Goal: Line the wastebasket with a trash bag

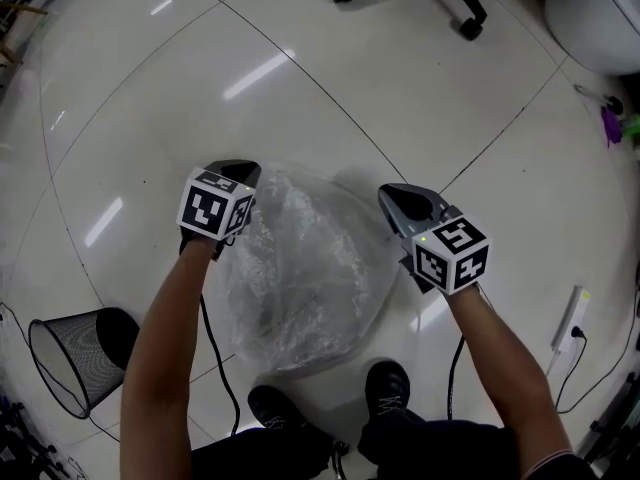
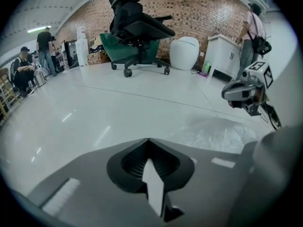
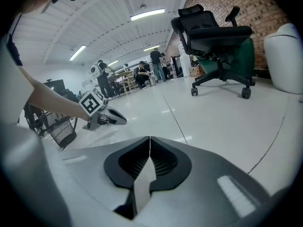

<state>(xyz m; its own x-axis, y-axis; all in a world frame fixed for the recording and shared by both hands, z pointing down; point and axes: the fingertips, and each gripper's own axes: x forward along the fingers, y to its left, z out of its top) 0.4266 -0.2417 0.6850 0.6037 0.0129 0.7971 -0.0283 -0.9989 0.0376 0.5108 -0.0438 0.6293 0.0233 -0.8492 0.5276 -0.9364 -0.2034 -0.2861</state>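
Plastic film of the trash bag, clenched at opposite edges by left gripper and right gripper, could be torn if stretched too hard.

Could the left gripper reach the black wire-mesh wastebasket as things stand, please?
Probably yes: the black wire-mesh wastebasket lies on bare floor beside that arm, nothing between, but the left gripper is shut on the clear plastic bag.

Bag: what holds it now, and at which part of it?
The left gripper and the right gripper each pinch the bag at its edge, on opposite sides.
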